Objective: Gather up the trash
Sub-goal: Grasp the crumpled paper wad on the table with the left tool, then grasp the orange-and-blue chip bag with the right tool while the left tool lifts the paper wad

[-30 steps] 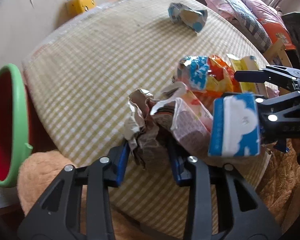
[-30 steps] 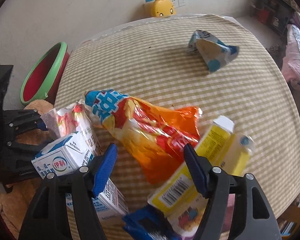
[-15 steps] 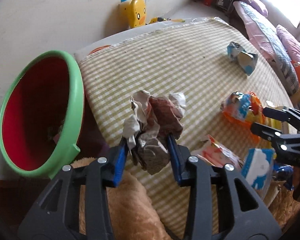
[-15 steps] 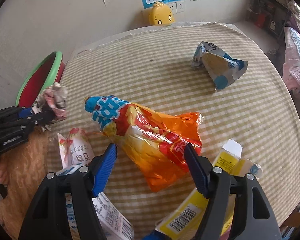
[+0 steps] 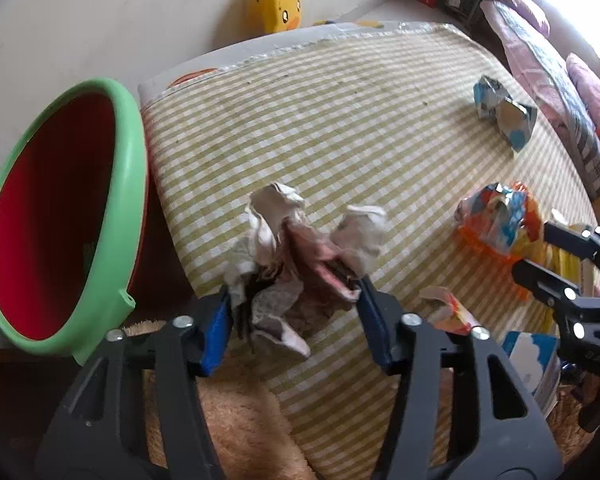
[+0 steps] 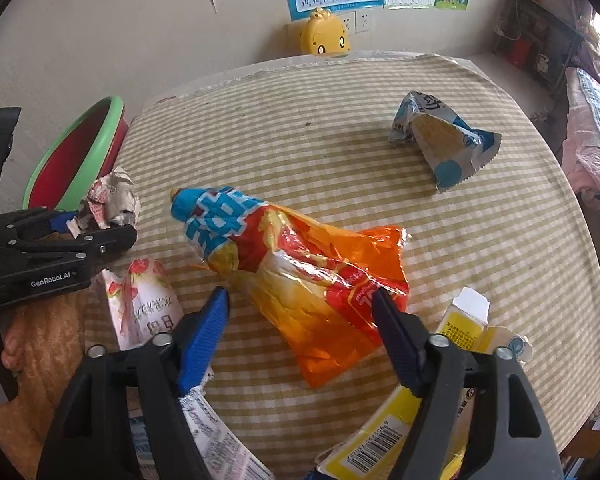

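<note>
A crumpled paper wad sits between the blue pads of my left gripper. The jaws are opening, and both pads still touch the wad. It hangs over the table's near left edge, beside the red bin with a green rim. In the right wrist view the same wad shows at the left gripper's tips. My right gripper straddles an orange and blue chip bag lying on the checked tablecloth. Its jaws are closing: the right pad meets the bag's edge, the left pad stands apart.
A blue-white wrapper lies far right on the table. A yellow carton, a red-white packet and a blue-white carton crowd the near edge. A tan fuzzy cushion sits below it. A yellow duck is on the wall.
My left gripper has carried the paper wad left, away from the trash pile and towards the bin, and its jaws have widened. The right gripper's jaws have narrowed around the orange bag.
</note>
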`<state>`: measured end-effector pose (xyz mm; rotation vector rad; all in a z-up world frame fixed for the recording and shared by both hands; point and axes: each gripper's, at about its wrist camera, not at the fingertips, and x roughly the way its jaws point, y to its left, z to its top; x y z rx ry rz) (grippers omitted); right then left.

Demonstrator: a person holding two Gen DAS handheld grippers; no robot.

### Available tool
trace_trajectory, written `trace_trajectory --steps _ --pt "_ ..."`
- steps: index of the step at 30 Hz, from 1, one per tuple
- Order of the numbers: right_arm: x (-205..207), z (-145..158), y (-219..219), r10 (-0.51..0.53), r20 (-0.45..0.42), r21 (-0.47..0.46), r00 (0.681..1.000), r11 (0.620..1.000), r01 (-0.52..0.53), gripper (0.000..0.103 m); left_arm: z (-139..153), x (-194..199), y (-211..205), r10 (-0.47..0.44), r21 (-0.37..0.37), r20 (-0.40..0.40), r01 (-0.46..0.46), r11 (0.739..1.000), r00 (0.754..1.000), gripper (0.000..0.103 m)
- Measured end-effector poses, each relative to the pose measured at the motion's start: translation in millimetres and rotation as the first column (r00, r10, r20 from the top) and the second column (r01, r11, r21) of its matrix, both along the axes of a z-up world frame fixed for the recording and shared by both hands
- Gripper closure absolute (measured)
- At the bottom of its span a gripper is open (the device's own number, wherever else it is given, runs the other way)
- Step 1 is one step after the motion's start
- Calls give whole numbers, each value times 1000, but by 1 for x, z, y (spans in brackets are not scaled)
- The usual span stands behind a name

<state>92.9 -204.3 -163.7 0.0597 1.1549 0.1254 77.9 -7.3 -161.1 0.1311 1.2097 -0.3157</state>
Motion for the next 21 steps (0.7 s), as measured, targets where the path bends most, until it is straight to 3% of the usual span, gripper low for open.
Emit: trace_trajectory --steps 2,3,7,13,17,18,19,21 --pt "-1 3 1 0 10 16 1000 1000 0 71 3 -2 2 5 -14 9 -4 1000 1000 56" --pt "-1 4 1 1 9 25 1000 1000 -1 89 4 -3 2 7 -18 16 -7 1000 1000 57" --pt "-3 13 2 -27 29 68 999 997 25 103 20 -10 7 18 -28 69 -16 999 997 58" --pt "-11 48 1 -95 115 164 989 984 75 103 57 -17 27 67 -66 154 -57 996 986 58" --pt "-6 56 10 -59 119 134 991 990 43 103 78 -19 39 86 -90 190 -70 994 978 58" --pt "-3 54 11 -55 124 98 991 994 43 92 83 -21 42 89 -98 202 -70 993 975 58" --pt "0 53 11 -50 130 77 990 996 40 60 88 -23 43 90 -102 213 -70 992 973 58" --pt "9 47 11 -43 139 31 989 999 39 20 92 -26 45 88 -103 228 -66 992 970 57"
